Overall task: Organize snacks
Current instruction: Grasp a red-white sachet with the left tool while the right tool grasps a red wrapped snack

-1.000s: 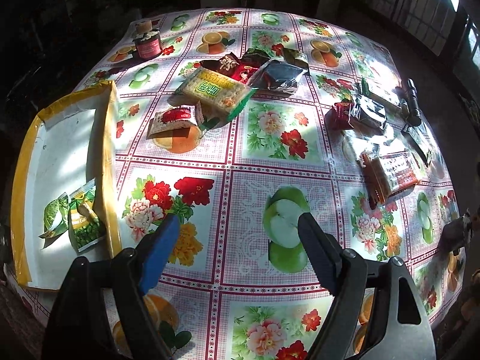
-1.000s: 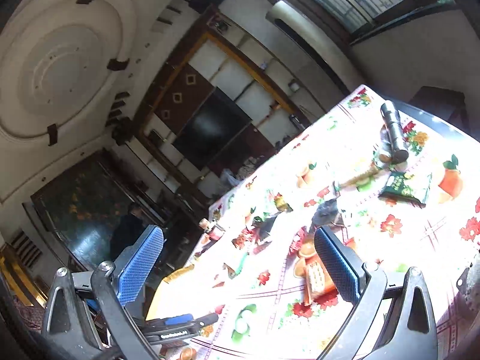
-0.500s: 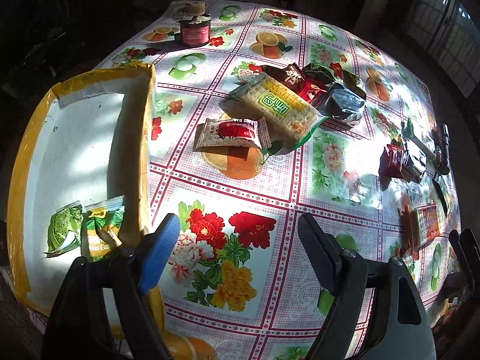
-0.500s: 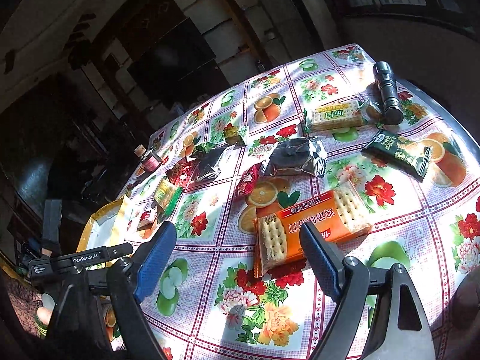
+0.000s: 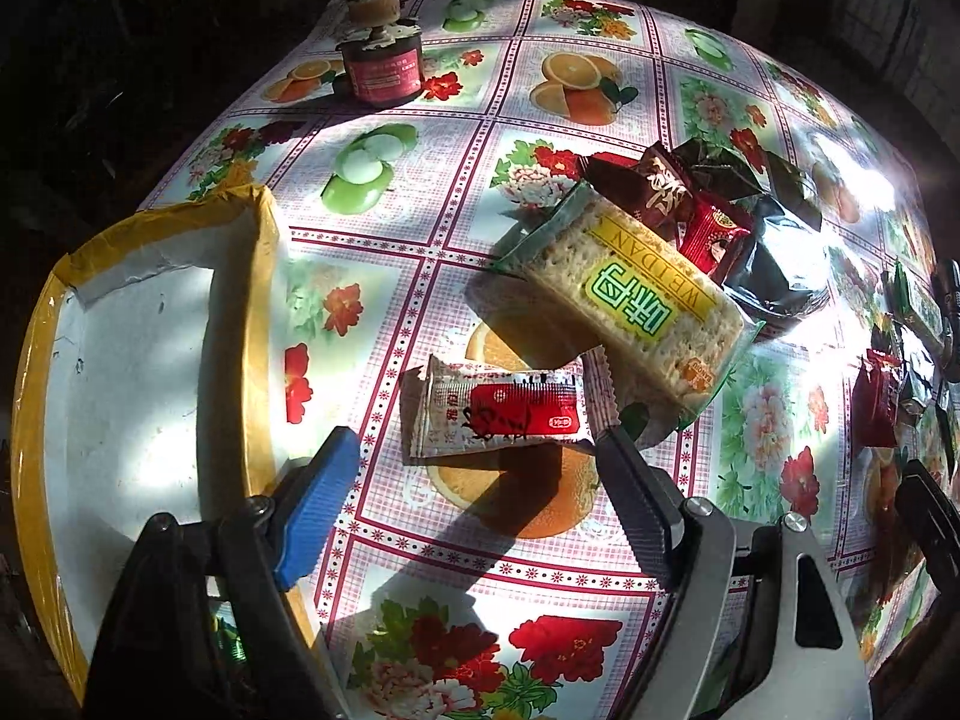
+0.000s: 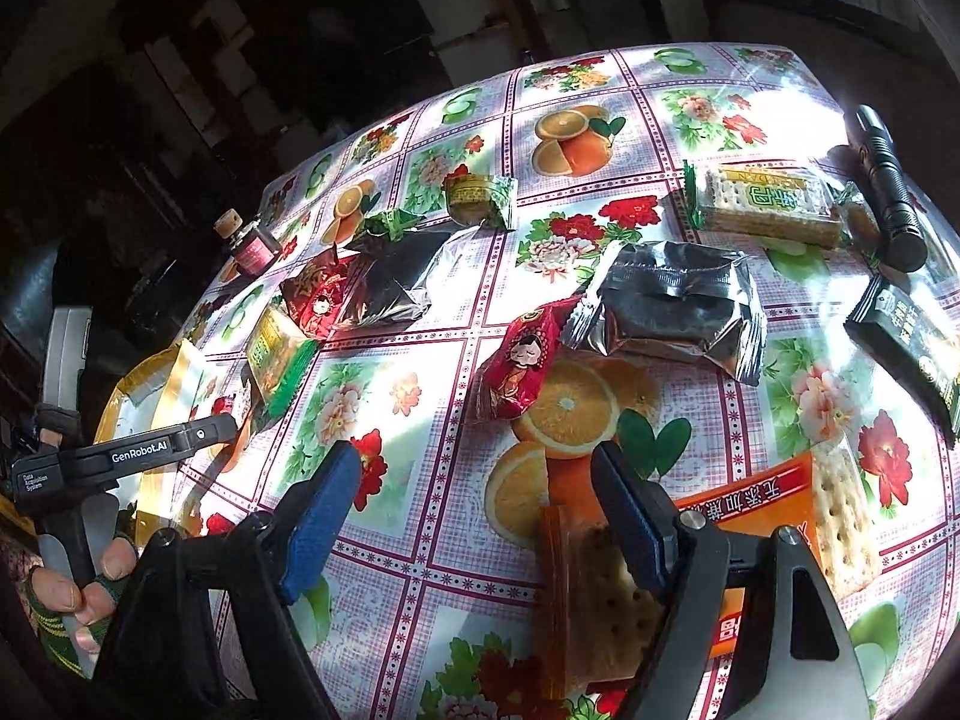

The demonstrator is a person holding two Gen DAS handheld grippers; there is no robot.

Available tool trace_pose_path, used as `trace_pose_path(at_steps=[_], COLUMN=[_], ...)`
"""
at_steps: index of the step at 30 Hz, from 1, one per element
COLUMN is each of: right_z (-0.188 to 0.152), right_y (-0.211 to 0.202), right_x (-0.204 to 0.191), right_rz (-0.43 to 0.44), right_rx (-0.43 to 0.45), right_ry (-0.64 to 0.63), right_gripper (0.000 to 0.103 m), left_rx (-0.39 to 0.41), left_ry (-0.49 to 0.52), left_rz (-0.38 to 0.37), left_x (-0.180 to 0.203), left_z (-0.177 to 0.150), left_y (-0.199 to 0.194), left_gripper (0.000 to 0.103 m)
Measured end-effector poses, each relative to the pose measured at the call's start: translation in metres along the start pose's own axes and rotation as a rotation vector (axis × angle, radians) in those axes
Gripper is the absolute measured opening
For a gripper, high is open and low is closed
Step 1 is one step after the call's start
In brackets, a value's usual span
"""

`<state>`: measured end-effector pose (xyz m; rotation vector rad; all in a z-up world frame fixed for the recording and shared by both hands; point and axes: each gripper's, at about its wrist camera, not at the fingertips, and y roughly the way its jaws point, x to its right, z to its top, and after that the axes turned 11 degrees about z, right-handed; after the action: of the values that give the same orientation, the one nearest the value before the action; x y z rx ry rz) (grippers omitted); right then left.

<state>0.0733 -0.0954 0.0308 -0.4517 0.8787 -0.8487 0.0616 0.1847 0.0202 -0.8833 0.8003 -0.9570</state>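
Sunlit and patterned with fruit and flower squares, the tablecloth covers a table in a dark room. Two grippers are in view. In its own camera the left gripper hangs with its jaws wide apart and nothing pressed between them; just beyond its tips lies one small red-and-white snack packet. By the table's left edge sits one white tray with a yellow rim; its near part is hidden behind the gripper body. Beyond the packet lies one cracker pack with a yellow-green label, and behind it a heap of dark and red wrappers that overlap too much to count. One small red jar stands near the far left corner. The right gripper is closing, yet its pads press on nothing and only cloth shows between them; one orange cracker pack lies partly hidden behind its right finger. Past it lie one red sweet wrapper with a doll face and two silver foil packs, one black packet cut off toward the right edge, a second green-label cracker pack and one black torch. At the lower left, a hand in a fingerless glove grips the other gripper's handle.
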Motion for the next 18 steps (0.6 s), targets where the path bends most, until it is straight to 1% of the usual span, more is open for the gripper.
trace_pose_path(at_steps=[2,4,6,8,11,15,18], right_z=[0.006,0.012,0.018,0.022,0.024,0.025,0.028], right_y=[0.008,0.013,0.016,0.020,0.023,0.026,0.033], right_x=[0.004,0.007,0.009,0.010,0.010,0.007,0.001], right_rz=[-0.017,-0.025,-0.015,-0.011,-0.024,-0.063,-0.111], right_rx=[-0.011,-0.009,-0.002,-0.011,-0.016,-0.025,-0.040], right_ry=[0.022,0.034,0.040,0.043,0.032,-0.003,-0.048], right_gripper=[0.079,0.079,0.079,0.079,0.079,0.079,0.079], left_rx=[-0.013,-0.020,-0.030,-0.033,-0.036,-0.038,-0.037], left_ry=[0.026,0.046,0.053,0.074,0.115,0.105,0.078], left_rz=[-0.025,-0.025,-0.044,-0.067,-0.132,-0.132,-0.100], left_x=[0.003,0.008,0.011,0.017,0.027,0.026,0.019], left_z=[0.005,0.009,0.009,0.004,-0.009,-0.015,-0.013], left_y=[0.007,0.011,0.014,0.010,-0.001,-0.005,-0.001], left_gripper=[0.081,0.081,0.082,0.083,0.084,0.084,0.085])
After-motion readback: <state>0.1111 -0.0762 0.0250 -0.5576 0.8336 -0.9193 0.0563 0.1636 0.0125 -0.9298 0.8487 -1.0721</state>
